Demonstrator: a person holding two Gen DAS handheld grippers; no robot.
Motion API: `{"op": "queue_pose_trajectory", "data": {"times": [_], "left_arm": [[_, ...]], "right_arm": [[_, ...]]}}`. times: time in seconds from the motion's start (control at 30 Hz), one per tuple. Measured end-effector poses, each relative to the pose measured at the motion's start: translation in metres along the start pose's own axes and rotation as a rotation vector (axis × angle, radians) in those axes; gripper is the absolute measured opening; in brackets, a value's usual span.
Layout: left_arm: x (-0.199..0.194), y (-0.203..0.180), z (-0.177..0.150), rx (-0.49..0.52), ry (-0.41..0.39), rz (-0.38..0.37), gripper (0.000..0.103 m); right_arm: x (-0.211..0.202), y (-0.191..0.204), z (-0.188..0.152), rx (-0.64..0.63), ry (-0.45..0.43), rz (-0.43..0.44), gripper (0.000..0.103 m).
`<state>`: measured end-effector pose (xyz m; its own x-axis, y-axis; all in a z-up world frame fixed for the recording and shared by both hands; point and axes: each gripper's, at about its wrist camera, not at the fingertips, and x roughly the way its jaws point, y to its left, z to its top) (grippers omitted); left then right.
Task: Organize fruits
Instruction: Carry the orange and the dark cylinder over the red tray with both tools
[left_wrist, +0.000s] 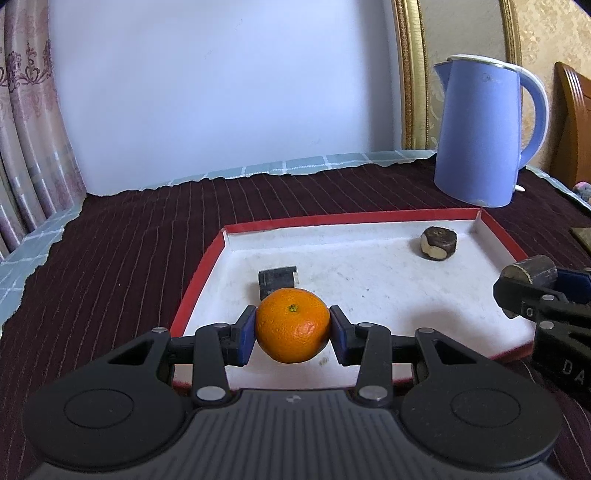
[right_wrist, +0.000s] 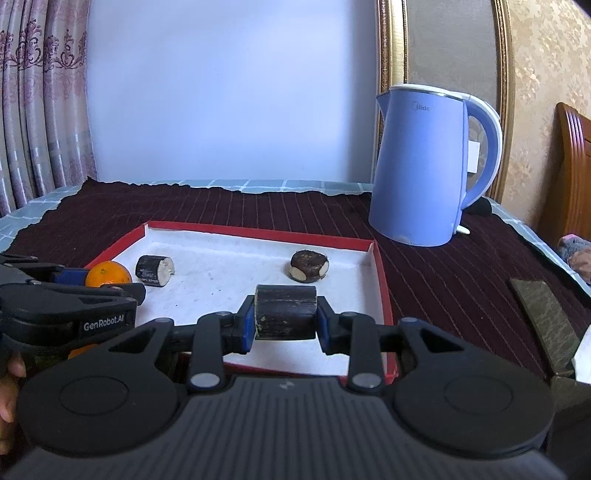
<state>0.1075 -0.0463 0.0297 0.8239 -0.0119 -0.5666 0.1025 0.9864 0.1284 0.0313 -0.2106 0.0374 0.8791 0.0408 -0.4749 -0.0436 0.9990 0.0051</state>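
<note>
Two hand-held grippers hover over a red-rimmed tray (left_wrist: 201, 284) on a counter (left_wrist: 122, 236) draped in dark striped cloth, each carrying a piece of produce. The left gripper (left_wrist: 292, 330) has its fingers clamped on a mandarin (left_wrist: 292, 325) at its widest girth, stem up, just above the tray's near-left corner. The right gripper (right_wrist: 285, 319) has its fingers closed on the cut ends of a dark cane segment (right_wrist: 285, 312), held over the near edge of the tray.

The mandarin looks light but soft-skinned — likely to bruise under a hard squeeze, so a hold across the middle suits it. The cane piece appears stiff and woody, its flat ends offering the surest purchase.

Two more dark chunks already lie in the tray: one at the left (right_wrist: 154, 270), one toward the far right corner (right_wrist: 309, 266). A blue kettle (right_wrist: 424, 166) behind carries the partly legible mark "Mide"; the left gripper's body reads "GenRobot.AI" in the right wrist view.
</note>
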Motion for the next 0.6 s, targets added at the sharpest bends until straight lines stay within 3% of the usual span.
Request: {"op": "queue_pose_trajectory", "data": {"times": [0.6], "left_arm": [[0.037, -0.009, 0.017, 0.018, 0.051, 0.027, 0.040]], "right_arm": [[0.045, -0.012, 0.020, 0.010, 0.041, -0.040, 0.030]]}}
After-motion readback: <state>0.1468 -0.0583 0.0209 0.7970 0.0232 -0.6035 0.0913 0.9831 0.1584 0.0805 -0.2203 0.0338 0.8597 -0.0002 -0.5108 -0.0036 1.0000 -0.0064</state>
